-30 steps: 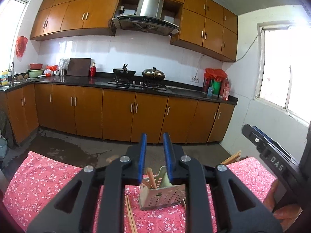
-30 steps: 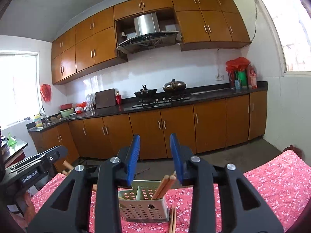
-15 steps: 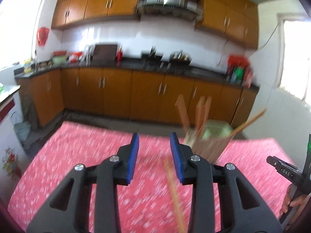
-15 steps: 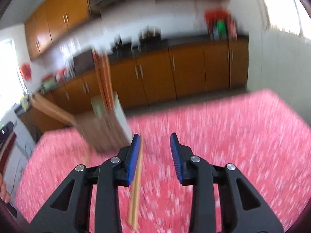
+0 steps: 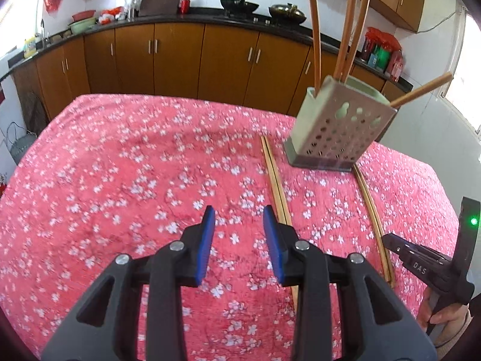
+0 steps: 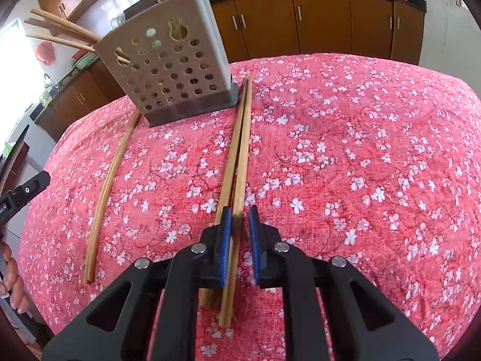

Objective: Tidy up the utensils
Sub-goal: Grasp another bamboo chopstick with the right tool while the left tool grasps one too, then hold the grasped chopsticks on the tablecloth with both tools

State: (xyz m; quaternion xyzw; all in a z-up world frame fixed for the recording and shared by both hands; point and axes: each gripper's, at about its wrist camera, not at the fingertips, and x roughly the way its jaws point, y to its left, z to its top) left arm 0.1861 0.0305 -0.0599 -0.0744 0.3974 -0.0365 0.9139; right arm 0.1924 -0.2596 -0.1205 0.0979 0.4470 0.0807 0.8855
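A grey perforated utensil holder point(image 5: 336, 132) point(image 6: 168, 69) stands on the table with several chopsticks point(image 5: 315, 30) sticking out. Two chopstick pairs lie flat on the cloth either side of it. My left gripper point(image 5: 239, 240) hovers open over bare cloth. The left pair point(image 5: 275, 180) point(image 6: 111, 174) runs just outside its right finger, and nothing is between the pads. My right gripper point(image 6: 240, 213) is low over the right pair point(image 6: 240, 138) point(image 5: 372, 219). Its jaws are closing to a narrow slot. One chopstick is pinched between the pads, and its mate lies under the left finger.
A pink floral tablecloth point(image 5: 135, 165) covers the whole table, which drops off at the far edge toward brown kitchen cabinets point(image 5: 180, 57). A person's hand point(image 5: 445, 316) holds the right gripper's handle at the right edge. The left gripper's body point(image 6: 21, 192) shows at the left edge.
Both grippers sank from level toward the table and tipped down. The left jaws widened. The right jaws narrowed onto a chopstick of the right pair.
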